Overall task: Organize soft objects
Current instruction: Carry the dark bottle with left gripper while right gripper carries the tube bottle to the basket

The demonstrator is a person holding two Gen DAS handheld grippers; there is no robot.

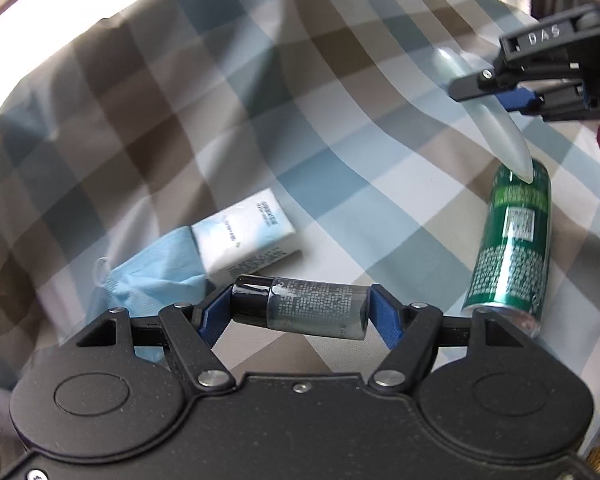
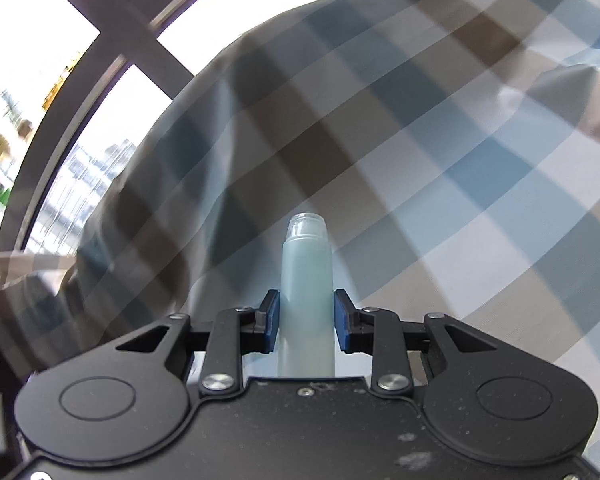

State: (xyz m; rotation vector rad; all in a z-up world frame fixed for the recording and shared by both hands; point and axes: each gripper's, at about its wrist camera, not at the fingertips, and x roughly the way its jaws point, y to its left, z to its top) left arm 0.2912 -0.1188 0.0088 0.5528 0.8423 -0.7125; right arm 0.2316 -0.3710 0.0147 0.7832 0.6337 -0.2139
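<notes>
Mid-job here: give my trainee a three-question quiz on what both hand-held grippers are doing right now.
1. True or false: the left hand-held gripper grips the dark bottle by its two ends.
2. The right hand-held gripper holds: A) the green can; B) the pale translucent tube; C) the white tissue pack.
3. Fill in: the crumpled blue mask lies on the checked cloth touching the ______.

Key: 1 true; 2 B; 3 white tissue pack.
</notes>
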